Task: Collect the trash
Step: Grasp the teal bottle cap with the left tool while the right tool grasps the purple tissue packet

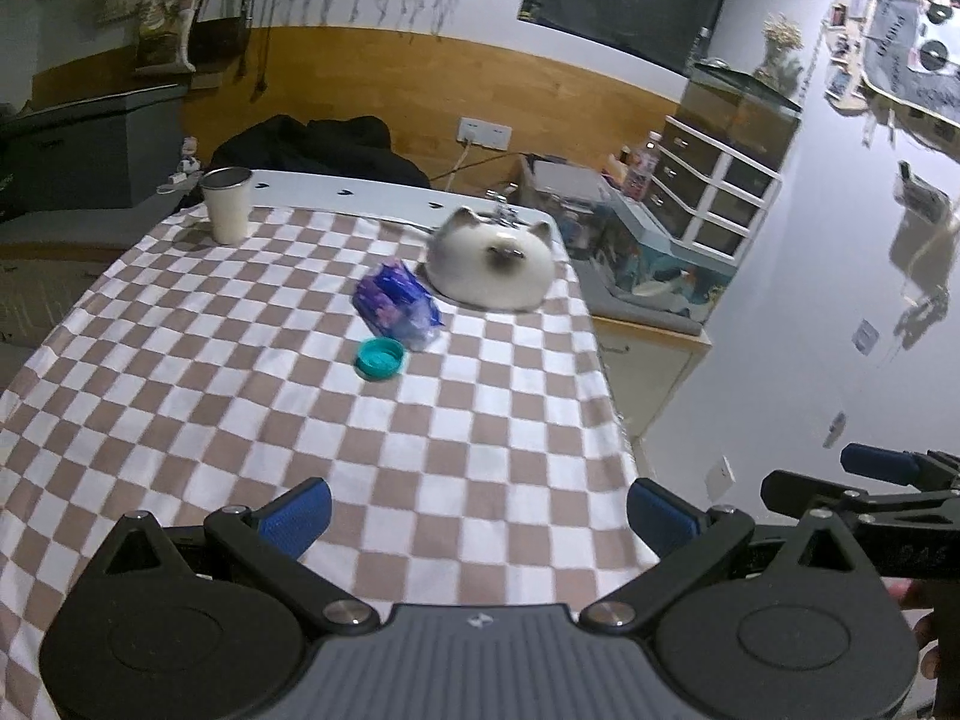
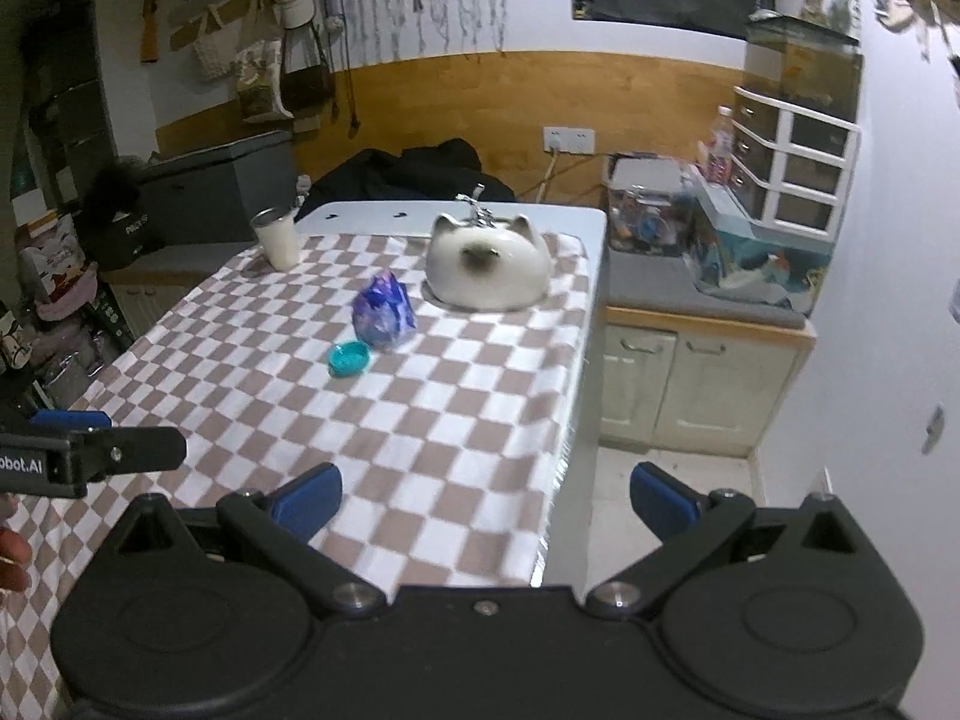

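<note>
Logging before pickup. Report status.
Left gripper open, right gripper open, both empty. Blue wrapper and teal cap lying mid-table, untouched. Nothing blocking.

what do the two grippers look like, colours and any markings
Both the left gripper and the right gripper are black plastic with round side discs, silver pivot bolts and blue ribbed fingertips. The left's centre plate is grey and ridged; its side reads "obot.AI" in white.
</note>
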{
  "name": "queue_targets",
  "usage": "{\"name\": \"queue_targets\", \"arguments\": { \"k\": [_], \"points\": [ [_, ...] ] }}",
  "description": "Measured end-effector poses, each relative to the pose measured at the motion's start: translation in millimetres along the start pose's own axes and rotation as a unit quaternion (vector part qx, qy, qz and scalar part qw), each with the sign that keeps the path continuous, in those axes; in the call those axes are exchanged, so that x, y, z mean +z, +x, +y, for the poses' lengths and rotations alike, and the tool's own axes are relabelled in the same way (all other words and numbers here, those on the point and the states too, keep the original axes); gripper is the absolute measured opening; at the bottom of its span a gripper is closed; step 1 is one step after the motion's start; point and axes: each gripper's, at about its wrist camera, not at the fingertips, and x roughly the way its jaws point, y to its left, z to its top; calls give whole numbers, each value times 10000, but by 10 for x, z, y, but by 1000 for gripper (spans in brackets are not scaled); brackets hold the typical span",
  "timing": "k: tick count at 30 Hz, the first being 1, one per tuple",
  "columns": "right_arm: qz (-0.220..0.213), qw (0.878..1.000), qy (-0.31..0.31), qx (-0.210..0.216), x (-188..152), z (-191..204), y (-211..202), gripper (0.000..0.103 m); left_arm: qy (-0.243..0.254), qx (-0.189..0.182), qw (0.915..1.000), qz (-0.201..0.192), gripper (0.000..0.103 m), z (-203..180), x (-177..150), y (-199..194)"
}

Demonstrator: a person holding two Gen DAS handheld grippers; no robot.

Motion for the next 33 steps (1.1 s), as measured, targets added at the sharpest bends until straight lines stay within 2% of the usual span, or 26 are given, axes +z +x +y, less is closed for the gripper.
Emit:
{"name": "queue_targets", "arguments": {
  "k": [9, 16, 21, 25, 33],
  "points": [
    [35, 9990, -390, 231, 461, 246, 690, 103, -239, 272, 9993, -81, 103, 339, 381, 481],
    [29, 9955, -659, 677, 880, 281, 1353, 103, -318, 529, 9981, -57, 103, 469, 620, 970],
    [88, 9921, -818, 941, 1168, 304, 1925, 103, -294, 642, 9975, 49, 103, 533, 682, 1371],
    [159, 9906, -953, 970, 1353, 356, 2374, 103, -209, 738, 9970, 130, 103, 580, 701, 1709],
    [507, 9827, -1134, 1372, 1581, 508, 3276, 103, -66, 639, 9979, 113, 103, 663, 671, 2291]
  ]
}}
